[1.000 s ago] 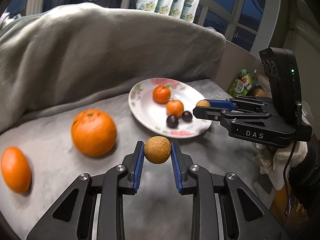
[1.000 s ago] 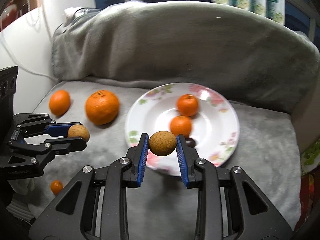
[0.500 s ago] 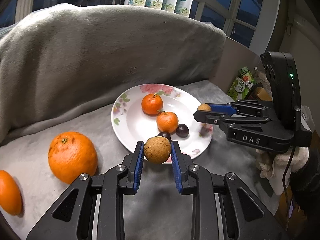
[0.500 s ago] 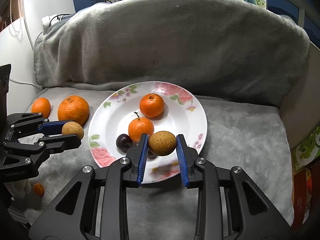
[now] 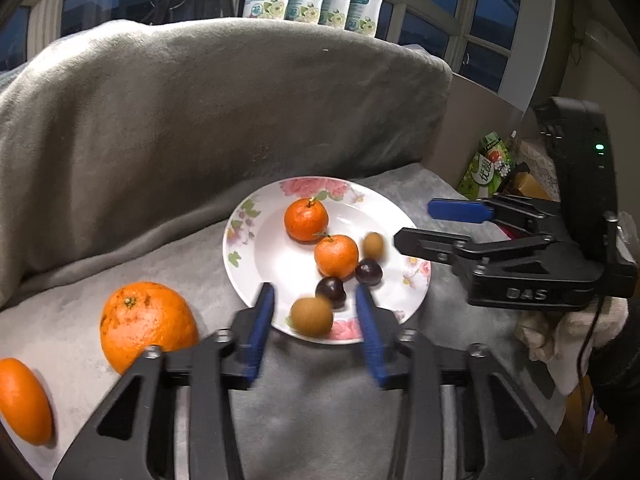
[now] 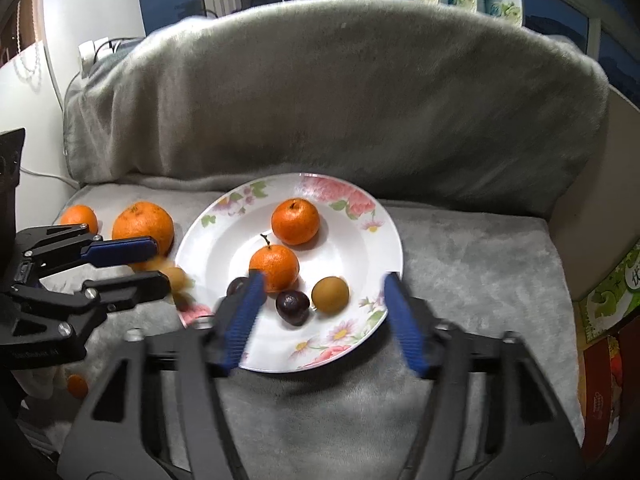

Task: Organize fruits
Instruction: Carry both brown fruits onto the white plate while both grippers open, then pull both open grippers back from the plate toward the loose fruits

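Observation:
A white flowered plate (image 5: 240,240) (image 6: 384,232) sits on the grey blanket with two tangerines (image 5: 306,220) (image 6: 295,222) and two dark plums (image 5: 331,291) (image 6: 293,306) on it. My left gripper (image 5: 314,320) (image 6: 160,264) is opening. A brown round fruit (image 5: 311,316) lies free between its fingers at the plate's near rim. My right gripper (image 6: 322,312) (image 5: 414,224) is opening too. Its brown fruit (image 6: 330,294) (image 5: 373,245) rests on the plate, clear of both pads.
A large orange (image 5: 148,324) (image 6: 142,226) and a smaller orange (image 5: 24,400) (image 6: 80,218) lie on the blanket left of the plate. The blanket-covered backrest (image 6: 340,100) rises behind. Cartons (image 6: 608,300) stand at the right edge.
Both grippers have let go of their brown fruits, which dropped onto the plate. Both pairs of jaws have spread apart. The hands have barely moved since half a second ago.

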`<state>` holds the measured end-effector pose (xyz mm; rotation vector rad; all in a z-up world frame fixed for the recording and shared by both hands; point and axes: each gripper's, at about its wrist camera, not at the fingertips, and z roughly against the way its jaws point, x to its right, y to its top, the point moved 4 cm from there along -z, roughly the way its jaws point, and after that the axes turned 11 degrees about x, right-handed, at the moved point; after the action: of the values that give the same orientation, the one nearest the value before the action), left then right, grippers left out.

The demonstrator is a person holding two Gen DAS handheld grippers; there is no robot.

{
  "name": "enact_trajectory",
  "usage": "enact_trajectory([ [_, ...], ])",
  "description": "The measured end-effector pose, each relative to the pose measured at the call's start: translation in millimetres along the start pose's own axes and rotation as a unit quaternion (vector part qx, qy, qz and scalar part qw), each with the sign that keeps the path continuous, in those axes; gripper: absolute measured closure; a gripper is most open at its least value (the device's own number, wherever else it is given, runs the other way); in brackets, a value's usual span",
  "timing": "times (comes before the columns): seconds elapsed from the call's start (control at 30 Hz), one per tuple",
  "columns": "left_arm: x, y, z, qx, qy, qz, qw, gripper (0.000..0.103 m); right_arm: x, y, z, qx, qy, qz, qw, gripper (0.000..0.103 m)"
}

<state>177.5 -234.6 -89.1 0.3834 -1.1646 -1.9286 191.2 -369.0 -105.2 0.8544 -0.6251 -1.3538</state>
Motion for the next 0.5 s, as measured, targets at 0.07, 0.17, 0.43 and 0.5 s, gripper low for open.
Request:
enact_trajectory([
  [0.07, -1.4, 2.2, 1.4, 0.001, -0.004, 0.000, 1.0000, 0.051, 0.4, 2.8, 7.6, 0.005, -0.008, -0.005, 1.000, 0.035],
  [0.17, -3.9, 3.7, 4.0, 0.002, -0.008, -0.006, 1.0000, 0.050, 1.5, 7.8, 25.0, 0.019, -0.025, -0.023, 0.999, 0.033],
  [0.43, 1.1, -2.3, 14.3, -0.009, -0.014, -0.026, 0.9995, 0.049, -27.4, 6.6, 79.6, 0.070, -0.065, -0.034, 0.995, 0.010],
  [0.5, 2.2, -4.6, 17.9, -0.010, -0.011, -0.029, 0.9995, 0.049, -37.4, 3.6, 87.1, 0.073, -0.067, -0.034, 0.995, 0.010],
])
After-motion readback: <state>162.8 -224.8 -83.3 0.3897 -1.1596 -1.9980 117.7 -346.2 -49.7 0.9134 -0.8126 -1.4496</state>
